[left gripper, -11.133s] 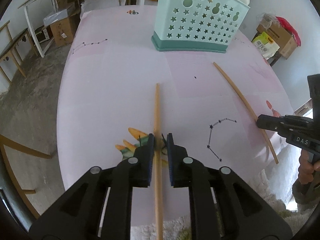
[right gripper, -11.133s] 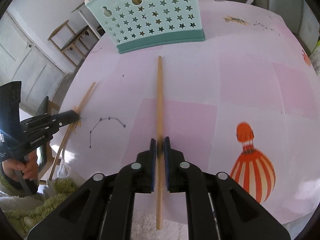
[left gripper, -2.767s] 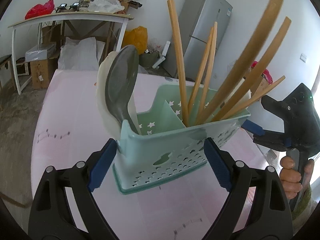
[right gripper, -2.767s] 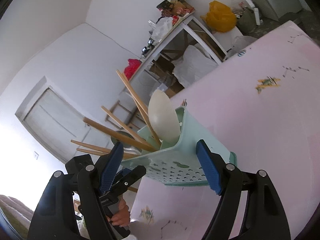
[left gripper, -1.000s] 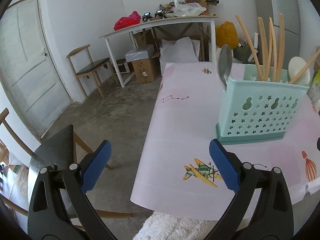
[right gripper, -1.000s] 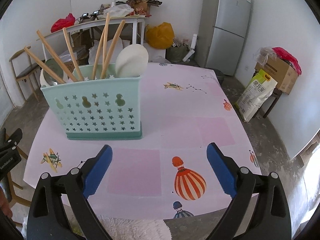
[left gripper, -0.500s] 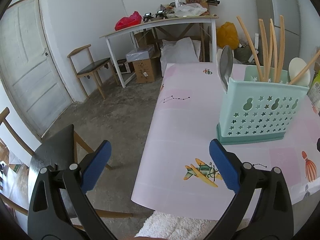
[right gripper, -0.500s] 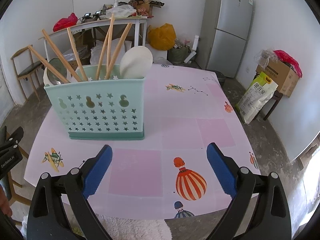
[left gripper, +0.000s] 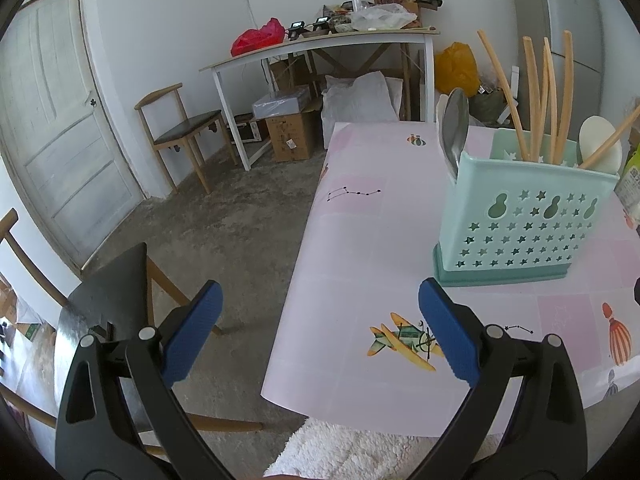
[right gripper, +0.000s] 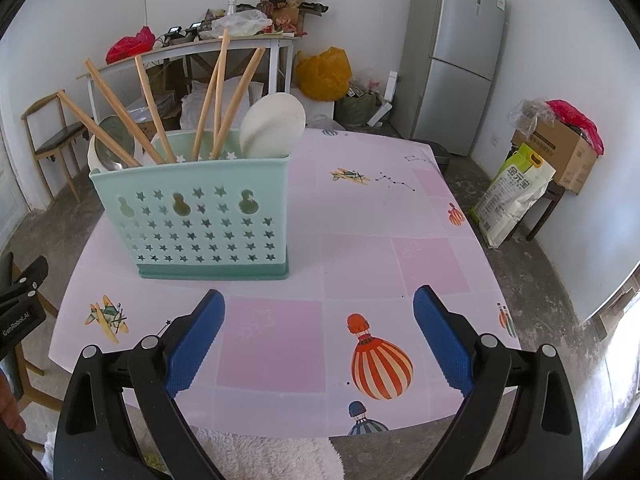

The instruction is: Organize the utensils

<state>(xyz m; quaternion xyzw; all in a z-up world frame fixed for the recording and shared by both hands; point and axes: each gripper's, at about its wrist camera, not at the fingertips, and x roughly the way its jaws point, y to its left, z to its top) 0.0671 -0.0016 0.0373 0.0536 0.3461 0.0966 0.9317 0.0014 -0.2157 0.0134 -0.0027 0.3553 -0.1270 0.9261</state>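
The mint-green utensil caddy point(right gripper: 192, 220) stands upright on the pink patterned table point(right gripper: 360, 256), toward its left side in the right wrist view and well beyond the right gripper point(right gripper: 318, 332), whose blue-padded jaws are spread wide and hold nothing. Wooden chopsticks point(right gripper: 222, 96) lean out of the caddy at several angles, a white spoon point(right gripper: 274, 126) sits at its right end, and a metal spoon point(right gripper: 116, 144) at its left end. The left gripper point(left gripper: 320, 332), also gaping wide and empty, hangs over the near left edge of the table, with the caddy to the far right of it. A wooden chair point(left gripper: 180, 136) and a white side table point(left gripper: 320, 48) stand against the far wall, and a grey fridge point(right gripper: 452, 56) stands at the far right.
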